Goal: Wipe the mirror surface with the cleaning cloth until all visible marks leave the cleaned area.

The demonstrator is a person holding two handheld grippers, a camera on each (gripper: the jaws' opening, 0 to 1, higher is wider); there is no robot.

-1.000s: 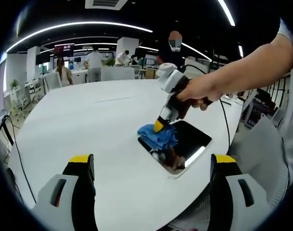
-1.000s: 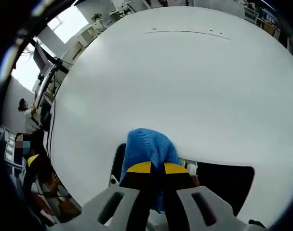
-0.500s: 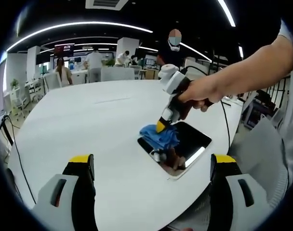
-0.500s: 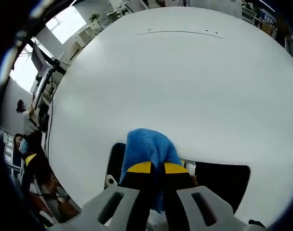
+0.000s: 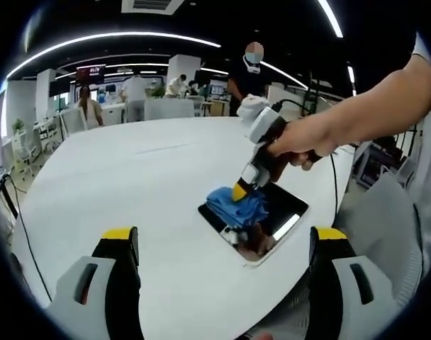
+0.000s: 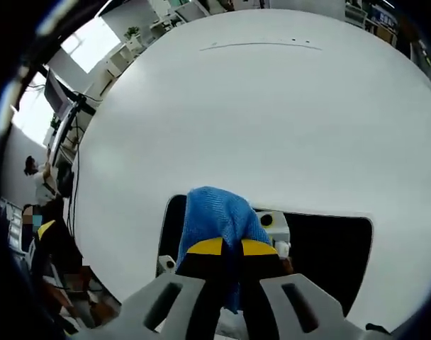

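A dark rectangular mirror [image 5: 281,211] lies flat on the white table [image 5: 130,184] near its right edge. In the left gripper view a person's hand holds my right gripper [image 5: 238,191], shut on a blue cleaning cloth [image 5: 237,204] and pressing it onto the mirror's left part. My left gripper [image 5: 222,244] stands open low in the foreground, well short of the mirror, with nothing between its jaws. In the right gripper view my right gripper [image 6: 226,246] pinches the blue cloth [image 6: 214,219] over the mirror [image 6: 329,248], whose dark surface reflects the gripper.
The white table [image 6: 272,113] is wide and oval, with a faint seam line far across it. People [image 5: 134,91] stand at desks and chairs in the office behind. A grey chair back [image 5: 385,227] sits at the right, off the table's edge.
My right gripper and the cloth have slid a little further onto the mirror. The left gripper has stayed still and open.
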